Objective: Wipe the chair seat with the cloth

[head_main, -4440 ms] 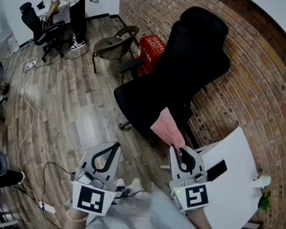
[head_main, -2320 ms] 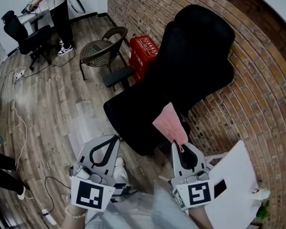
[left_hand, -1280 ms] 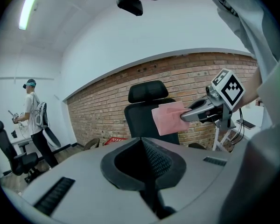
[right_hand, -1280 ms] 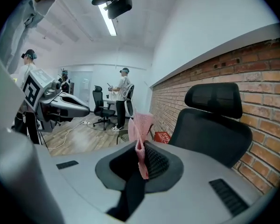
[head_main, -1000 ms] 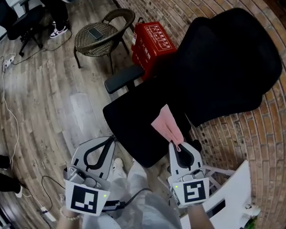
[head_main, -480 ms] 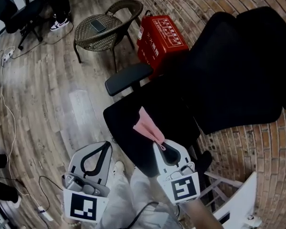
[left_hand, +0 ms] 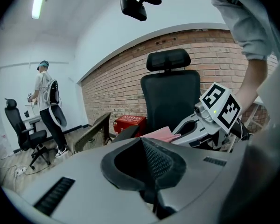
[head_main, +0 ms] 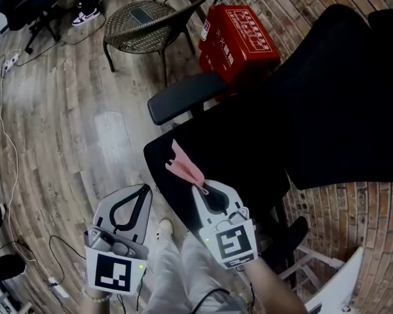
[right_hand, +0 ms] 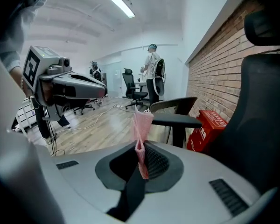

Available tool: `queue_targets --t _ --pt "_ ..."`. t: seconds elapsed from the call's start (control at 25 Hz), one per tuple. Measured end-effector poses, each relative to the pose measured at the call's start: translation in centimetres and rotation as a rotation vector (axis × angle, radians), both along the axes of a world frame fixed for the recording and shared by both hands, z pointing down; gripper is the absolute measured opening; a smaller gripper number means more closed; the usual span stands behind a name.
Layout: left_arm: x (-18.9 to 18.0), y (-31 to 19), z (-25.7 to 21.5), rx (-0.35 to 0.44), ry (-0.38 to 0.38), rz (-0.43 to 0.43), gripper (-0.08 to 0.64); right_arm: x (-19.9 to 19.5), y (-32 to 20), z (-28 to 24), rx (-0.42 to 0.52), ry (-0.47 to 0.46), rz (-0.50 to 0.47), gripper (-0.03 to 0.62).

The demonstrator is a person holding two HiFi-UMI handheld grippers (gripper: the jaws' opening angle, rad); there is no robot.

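A black office chair fills the right of the head view, its seat (head_main: 242, 156) below the tall backrest (head_main: 340, 103). My right gripper (head_main: 200, 187) is shut on a pink cloth (head_main: 182, 167), which sticks out over the seat's front left edge. In the right gripper view the cloth (right_hand: 142, 129) stands pinched between the jaws, with the chair's armrest (right_hand: 175, 120) beyond it. My left gripper (head_main: 144, 190) hangs over the floor to the left of the seat, shut with nothing in it. The left gripper view also catches the cloth (left_hand: 161, 134) and the right gripper (left_hand: 210, 120).
The chair's left armrest (head_main: 187, 97) juts out toward the floor. A red crate (head_main: 242, 38) stands against the brick wall, with a wicker chair (head_main: 150, 18) beside it. Cables (head_main: 10, 149) trail over the wooden floor at the left. A person (right_hand: 151, 73) stands by desks far off.
My right gripper has carried the pink cloth left and forward, from over the seat's middle toward its front left edge. The head view has closed in on the chair. The left gripper stays low.
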State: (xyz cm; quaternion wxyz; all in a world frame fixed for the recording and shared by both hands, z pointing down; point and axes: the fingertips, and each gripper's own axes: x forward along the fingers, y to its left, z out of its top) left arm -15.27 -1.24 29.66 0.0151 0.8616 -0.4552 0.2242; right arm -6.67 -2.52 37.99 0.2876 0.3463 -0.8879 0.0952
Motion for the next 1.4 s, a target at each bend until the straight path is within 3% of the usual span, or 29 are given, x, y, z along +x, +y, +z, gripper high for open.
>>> queue_targets --t 0.52,0.72,1.04,1.4 --pt "-2.2 -3.4 8.4 0.005 -0.001 -0.049 0.018 -5.1 -2.4 9.8 -0.105 -0.019 -0.069 0.054" --pt "-3.3 -4.1 11.5 -0.033 -0.010 -0.086 0.018 -6.1 -3.0 13.3 -0.163 -0.031 -0.088 0.054" --pt "-2.6 -5.7 14.1 -0.050 -0.018 -0.092 0.018 -6.8 -5.1 18.1 -0.180 0.034 -0.132 0.054" --pt "1.3 -6.7 14.9 -0.065 -0.022 -0.014 0.018 -3.2 -8.3 21.4 -0.207 0.070 -0.019 0.054"
